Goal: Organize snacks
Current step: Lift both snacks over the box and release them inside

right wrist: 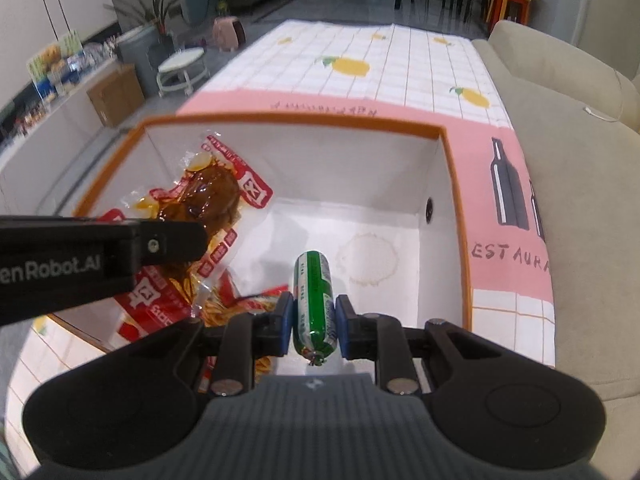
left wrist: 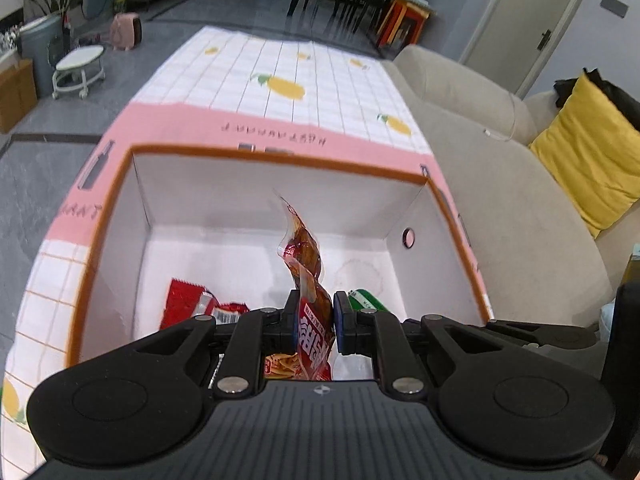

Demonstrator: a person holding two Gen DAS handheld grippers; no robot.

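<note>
Box (right wrist: 452,200): red packets (left wrist: 188,304) already inside. Left tool (left wrist: 316,320) clamped on meat pouch (left wrist: 304,252); right tool (right wrist: 312,320) clamped on green sausage (right wrist: 314,292); both apparently undeposited.

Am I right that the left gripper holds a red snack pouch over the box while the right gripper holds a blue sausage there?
Not quite: the sausage is green, not blue, as the right wrist view shows. The rest holds: the left gripper is shut on the red snack pouch over the box, and the right gripper grips the sausage there.
</note>
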